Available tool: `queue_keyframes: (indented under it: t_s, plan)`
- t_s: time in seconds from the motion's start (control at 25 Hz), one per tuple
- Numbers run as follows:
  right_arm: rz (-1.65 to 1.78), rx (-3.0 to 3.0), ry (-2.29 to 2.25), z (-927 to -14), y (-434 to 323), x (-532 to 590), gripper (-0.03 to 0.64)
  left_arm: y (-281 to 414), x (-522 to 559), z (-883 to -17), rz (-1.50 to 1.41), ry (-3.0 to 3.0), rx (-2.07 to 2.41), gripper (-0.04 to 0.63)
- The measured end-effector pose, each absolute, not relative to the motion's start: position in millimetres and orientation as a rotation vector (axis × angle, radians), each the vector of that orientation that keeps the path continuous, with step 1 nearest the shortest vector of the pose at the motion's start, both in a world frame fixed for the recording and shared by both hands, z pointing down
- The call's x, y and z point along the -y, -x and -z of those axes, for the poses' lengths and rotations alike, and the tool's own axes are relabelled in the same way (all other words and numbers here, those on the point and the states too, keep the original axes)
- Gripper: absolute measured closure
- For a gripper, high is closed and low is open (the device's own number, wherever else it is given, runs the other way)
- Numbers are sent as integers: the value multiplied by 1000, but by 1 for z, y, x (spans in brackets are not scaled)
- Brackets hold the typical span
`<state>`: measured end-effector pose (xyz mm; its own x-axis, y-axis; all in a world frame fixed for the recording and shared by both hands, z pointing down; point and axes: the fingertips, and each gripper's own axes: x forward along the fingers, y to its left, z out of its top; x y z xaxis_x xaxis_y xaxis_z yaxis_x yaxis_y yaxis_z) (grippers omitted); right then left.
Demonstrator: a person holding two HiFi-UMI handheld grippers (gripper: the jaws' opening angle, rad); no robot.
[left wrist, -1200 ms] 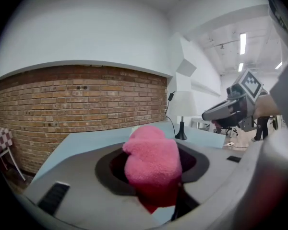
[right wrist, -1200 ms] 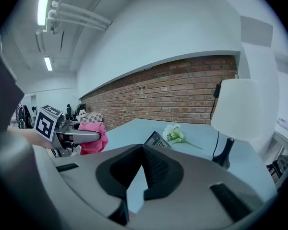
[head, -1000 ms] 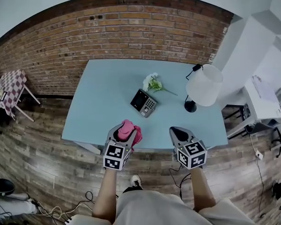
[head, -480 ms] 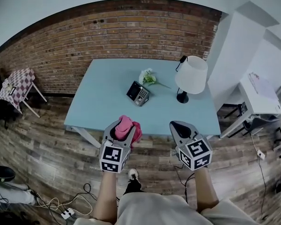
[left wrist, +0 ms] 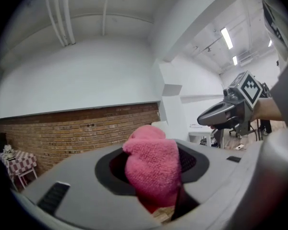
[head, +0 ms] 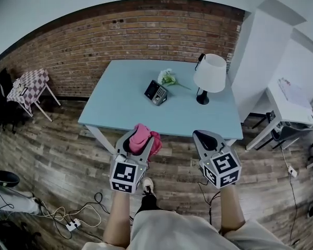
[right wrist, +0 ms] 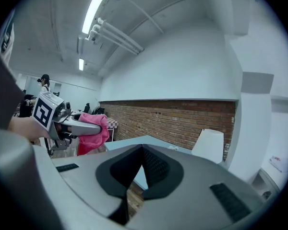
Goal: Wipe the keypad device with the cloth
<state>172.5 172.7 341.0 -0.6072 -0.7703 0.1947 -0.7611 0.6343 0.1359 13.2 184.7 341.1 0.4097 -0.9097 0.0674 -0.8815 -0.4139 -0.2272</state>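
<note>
The dark keypad device [head: 156, 93] lies on the light blue table [head: 125, 103], near its middle. My left gripper [head: 139, 140] hangs over the wooden floor, short of the table's near edge, shut on a bunched pink cloth [head: 144, 138]; in the left gripper view the cloth [left wrist: 152, 167] fills the gap between the jaws. My right gripper [head: 207, 138] is level with it on the right, shut with nothing in it [right wrist: 140, 153]. Both are well back from the device.
A white lamp [head: 209, 76] on a black base and a small bunch of white flowers [head: 167, 78] stand on the table behind the device. A brick wall [head: 120, 35] runs behind. A small checked table [head: 27, 90] is at the left, cables [head: 78, 220] on the floor.
The table and device have slid farther from me in the head view; both grippers now hang over the floor instead of the table's near edge. The grips are unchanged.
</note>
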Motion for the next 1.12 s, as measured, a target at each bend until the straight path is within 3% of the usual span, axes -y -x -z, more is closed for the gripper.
queue_keyframes:
  t_s: [1.12]
  plan:
    - [162, 2607, -1134, -343, -161, -241, 600, -17, -259, -320, 285, 2426, -1555, 362]
